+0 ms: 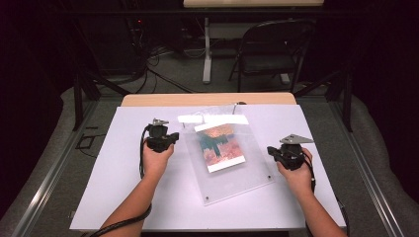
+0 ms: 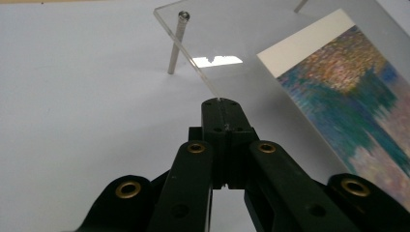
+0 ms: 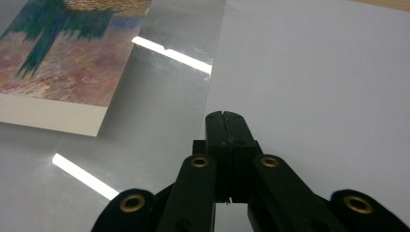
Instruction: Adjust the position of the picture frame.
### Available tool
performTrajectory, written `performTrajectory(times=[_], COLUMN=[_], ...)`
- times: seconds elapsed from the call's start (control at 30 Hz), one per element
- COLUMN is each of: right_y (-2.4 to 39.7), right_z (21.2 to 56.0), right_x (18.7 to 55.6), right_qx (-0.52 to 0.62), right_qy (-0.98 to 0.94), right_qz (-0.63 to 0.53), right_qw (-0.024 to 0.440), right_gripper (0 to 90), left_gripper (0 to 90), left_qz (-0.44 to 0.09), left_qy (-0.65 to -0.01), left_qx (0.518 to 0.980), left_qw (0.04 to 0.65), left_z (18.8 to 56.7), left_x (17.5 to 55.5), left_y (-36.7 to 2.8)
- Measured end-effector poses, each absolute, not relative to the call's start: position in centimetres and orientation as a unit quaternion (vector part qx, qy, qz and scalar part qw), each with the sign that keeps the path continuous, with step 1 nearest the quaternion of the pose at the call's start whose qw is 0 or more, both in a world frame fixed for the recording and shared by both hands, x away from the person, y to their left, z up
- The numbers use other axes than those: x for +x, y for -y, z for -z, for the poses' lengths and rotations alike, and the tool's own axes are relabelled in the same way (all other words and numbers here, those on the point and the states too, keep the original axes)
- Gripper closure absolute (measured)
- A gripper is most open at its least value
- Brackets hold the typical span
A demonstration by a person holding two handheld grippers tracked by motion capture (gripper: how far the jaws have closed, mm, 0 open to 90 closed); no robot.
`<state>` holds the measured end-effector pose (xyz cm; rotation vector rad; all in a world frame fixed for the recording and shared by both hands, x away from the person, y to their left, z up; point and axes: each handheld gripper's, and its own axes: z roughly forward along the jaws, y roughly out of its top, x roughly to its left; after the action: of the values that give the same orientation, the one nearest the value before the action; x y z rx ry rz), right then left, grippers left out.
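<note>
Clear acrylic frame [image 1: 232,170] with a painted print [image 1: 221,146], stiff, slippery and scratch-prone, lies mid-bench [image 1: 123,197]; left tongs [image 2: 220,104] and right tongs [image 3: 226,117] sit together at its side edges, likely the best grip points.

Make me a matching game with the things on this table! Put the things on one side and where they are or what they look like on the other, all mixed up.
Things:
1. left tongs
2. picture card
3. metal post
4. folding chair

Descriptions:
A. on the floor beyond the table
B. shut at the clear panel's edge
C. under a corner of the panel
D. colourful, on the panel

Pairs: 1-B, 2-D, 3-C, 4-A
</note>
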<state>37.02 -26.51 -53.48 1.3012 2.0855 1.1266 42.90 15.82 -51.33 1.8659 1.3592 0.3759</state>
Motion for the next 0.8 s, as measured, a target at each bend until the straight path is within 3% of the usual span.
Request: performTrajectory(times=[0.8], right_y=[25.2], right_z=[55.3], right_x=[38.7], right_qx=[0.473], right_qy=[-0.767], right_qz=[-0.387], right_qw=[0.196], right_gripper=[90.0], left_gripper=[90.0], left_qz=[-0.115], left_qy=[-0.575], left_qx=[0.718], left_qw=[0.374], left_z=[53.3], left_x=[46.2], left_y=[-15.1])
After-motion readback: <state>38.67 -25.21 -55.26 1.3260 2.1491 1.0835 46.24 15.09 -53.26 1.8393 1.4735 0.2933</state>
